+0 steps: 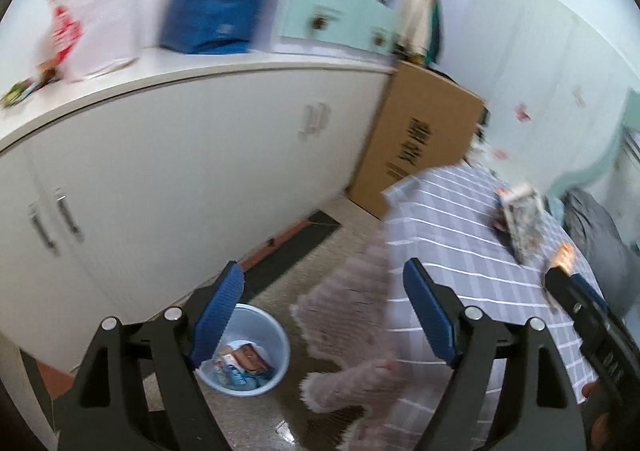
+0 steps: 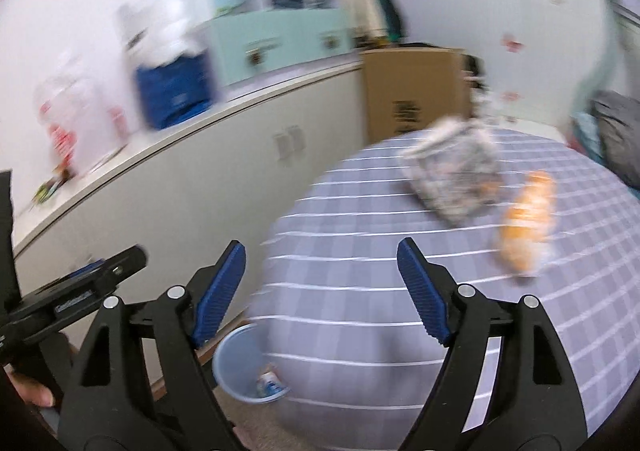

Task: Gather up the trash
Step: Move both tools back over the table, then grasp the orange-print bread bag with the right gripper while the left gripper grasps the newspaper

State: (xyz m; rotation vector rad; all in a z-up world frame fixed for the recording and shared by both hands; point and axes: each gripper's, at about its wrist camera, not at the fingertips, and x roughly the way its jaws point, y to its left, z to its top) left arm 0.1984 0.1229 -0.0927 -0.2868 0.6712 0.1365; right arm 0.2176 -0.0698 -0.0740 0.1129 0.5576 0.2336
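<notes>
A light blue bin (image 1: 256, 355) stands on the floor beside the table and holds several wrappers; it also shows in the right wrist view (image 2: 240, 359). On the grey checked tablecloth (image 2: 380, 251) lie a patterned packet (image 2: 456, 175) and an orange wrapper (image 2: 528, 219). The packet also shows in the left wrist view (image 1: 522, 223). My left gripper (image 1: 324, 311) is open and empty above the floor by the table edge. My right gripper (image 2: 320, 283) is open and empty over the table's near side. Both views are blurred.
A white cabinet (image 1: 180, 171) runs along the left with a white bag (image 1: 92, 11) and a blue bag (image 1: 216, 15) on top. A cardboard box (image 1: 424, 139) stands between cabinet and table. A grey cushion (image 2: 616, 135) sits at the far right.
</notes>
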